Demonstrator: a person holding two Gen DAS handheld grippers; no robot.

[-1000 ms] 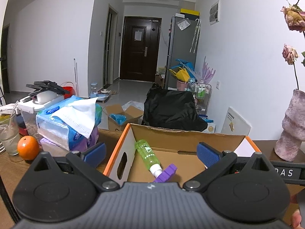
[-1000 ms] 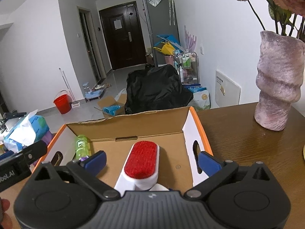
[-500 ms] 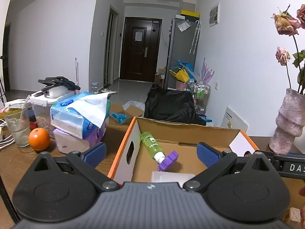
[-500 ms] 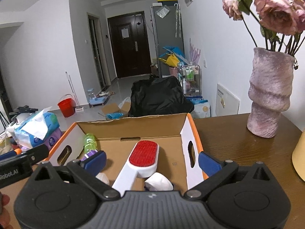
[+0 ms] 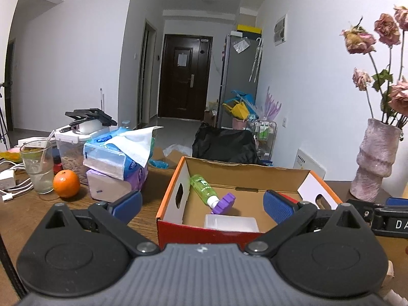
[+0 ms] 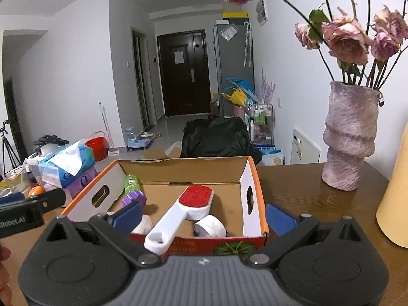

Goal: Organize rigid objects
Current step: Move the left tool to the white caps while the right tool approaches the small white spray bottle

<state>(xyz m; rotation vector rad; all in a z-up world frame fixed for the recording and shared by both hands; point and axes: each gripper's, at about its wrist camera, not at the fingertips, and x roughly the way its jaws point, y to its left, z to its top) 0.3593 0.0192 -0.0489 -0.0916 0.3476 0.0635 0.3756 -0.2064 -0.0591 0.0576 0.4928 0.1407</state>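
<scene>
I hold both grippers, left gripper and right gripper, spread and empty; ahead of my fingers, the white red-padded lint brush overhangs the orange-rimmed cardboard box, so a nudge could tip it out.

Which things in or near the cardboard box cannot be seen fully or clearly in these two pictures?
- Left wrist view: the white plastic container in the cardboard box is half hidden by the box's red front wall.
- Right wrist view: the left blue finger of the right hand-held gripper covers a white object behind it.
- Right wrist view: the pale yellow object is cut off by the right edge.
</scene>
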